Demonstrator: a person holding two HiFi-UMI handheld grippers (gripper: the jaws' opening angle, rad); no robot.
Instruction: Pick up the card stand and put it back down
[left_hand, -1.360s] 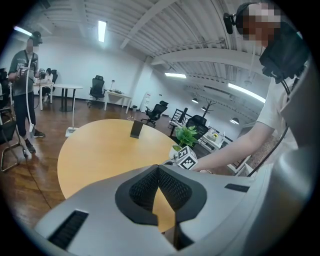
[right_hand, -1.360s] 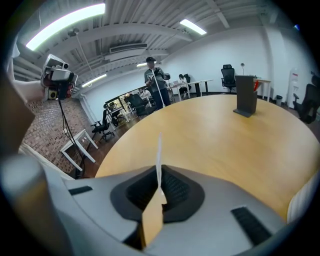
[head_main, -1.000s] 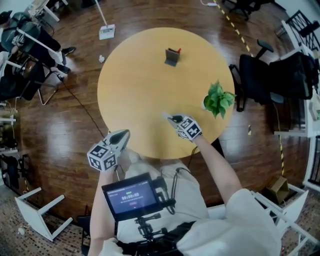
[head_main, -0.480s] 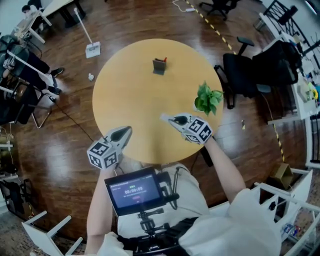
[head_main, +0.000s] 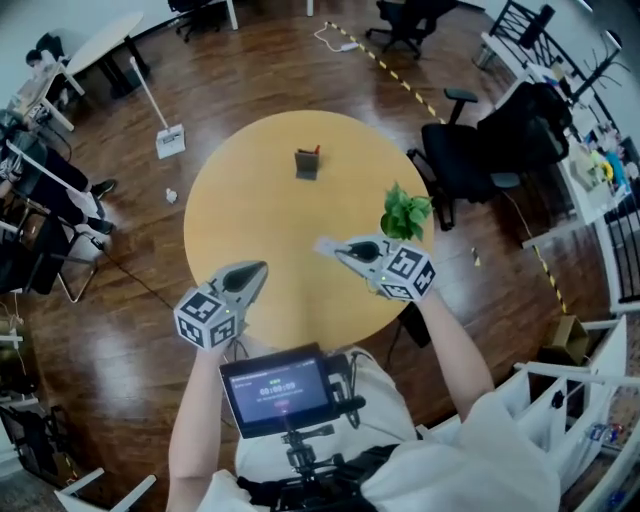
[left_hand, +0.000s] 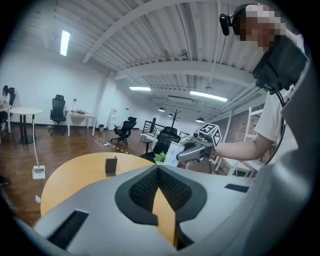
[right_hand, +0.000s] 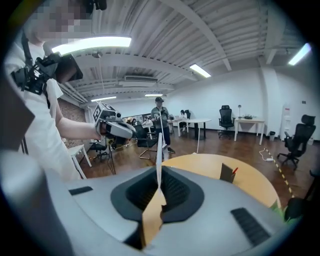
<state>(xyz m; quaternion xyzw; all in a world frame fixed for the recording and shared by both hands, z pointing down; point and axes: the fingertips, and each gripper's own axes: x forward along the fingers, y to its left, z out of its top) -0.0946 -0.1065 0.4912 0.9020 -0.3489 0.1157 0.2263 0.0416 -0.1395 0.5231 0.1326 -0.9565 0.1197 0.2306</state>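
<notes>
The card stand (head_main: 307, 163), dark grey with a small red piece at its top, sits upright on the far side of the round yellow table (head_main: 250, 210). It also shows in the left gripper view (left_hand: 110, 166) and the right gripper view (right_hand: 227, 173). My right gripper (head_main: 345, 248) hangs over the near right part of the table, shut on a thin white card (head_main: 327, 245) that stands edge-on between its jaws (right_hand: 159, 150). My left gripper (head_main: 258, 268) is over the near left edge, jaws shut with nothing in them. Both are well short of the stand.
A potted green plant (head_main: 404, 213) stands at the table's right edge, just beyond the right gripper. Black office chairs (head_main: 455, 160) crowd the right side. A floor mop (head_main: 168, 140) lies at the left, and a person (right_hand: 159, 120) stands far off.
Both grippers have risen above the near table edge, the right one more, with the white card still in its jaws. The card stand has not moved on the table.
</notes>
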